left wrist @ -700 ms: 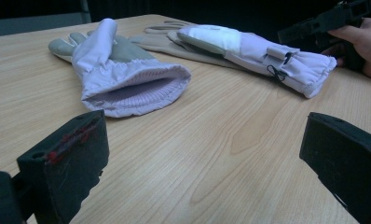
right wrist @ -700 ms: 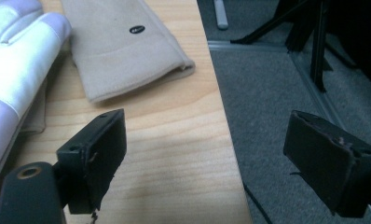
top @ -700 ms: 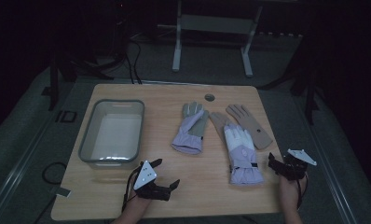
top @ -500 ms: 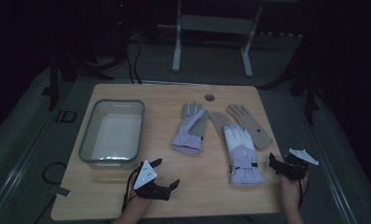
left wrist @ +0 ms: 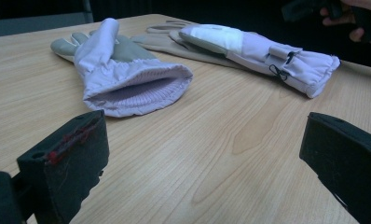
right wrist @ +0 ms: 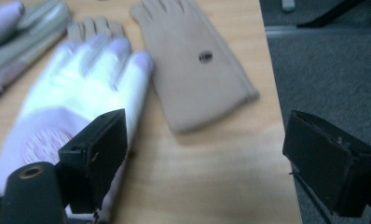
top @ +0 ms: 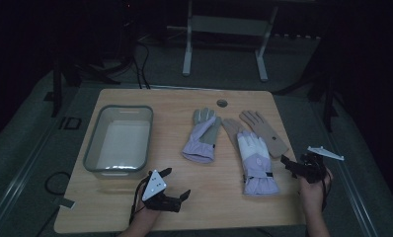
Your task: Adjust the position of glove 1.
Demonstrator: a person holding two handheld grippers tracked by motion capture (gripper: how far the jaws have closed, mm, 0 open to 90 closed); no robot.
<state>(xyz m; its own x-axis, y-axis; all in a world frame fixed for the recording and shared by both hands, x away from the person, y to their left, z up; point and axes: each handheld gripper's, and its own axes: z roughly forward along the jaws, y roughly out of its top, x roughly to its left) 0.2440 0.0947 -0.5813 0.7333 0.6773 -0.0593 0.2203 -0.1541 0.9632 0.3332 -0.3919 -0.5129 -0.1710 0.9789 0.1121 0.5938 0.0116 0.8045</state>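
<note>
1. Wooden table (top: 224, 197) is what everything's laid out on, and both grippers are held low near its front edge, jaws spread wide apart, nothing clamped in either.
2. Left gripper (top: 177, 185) is seen in the high view just in front of the clear plastic bin (top: 93, 148), which is positioned a little ahead and to its left.
3. Ahead of the left gripper's jaws, a lilac glove (left wrist: 123, 77) is laid flat with its open ribbed cuff turned towards them, near but not touched. Grey palm patches can be made out on it.
4. Further off to that gripper's right, a second lilac glove with a white back (left wrist: 263, 49) is laid cuff-out, stacked partly over a tan glove (left wrist: 165, 41).
5. Right gripper (top: 292, 165) is held at the table's right edge, just beside the white-backed glove's cuff end.
6. From the right gripper view, the white-backed glove (right wrist: 76, 88) is seen right by the left-hand jaw, a bit blurred, so contact can't be told. A tan glove (right wrist: 193, 65) is laid ahead between the jaws, apart from both.
7. Grey carpeted floor (right wrist: 333, 70) is seen past the table edge under the right-hand jaw.
</note>
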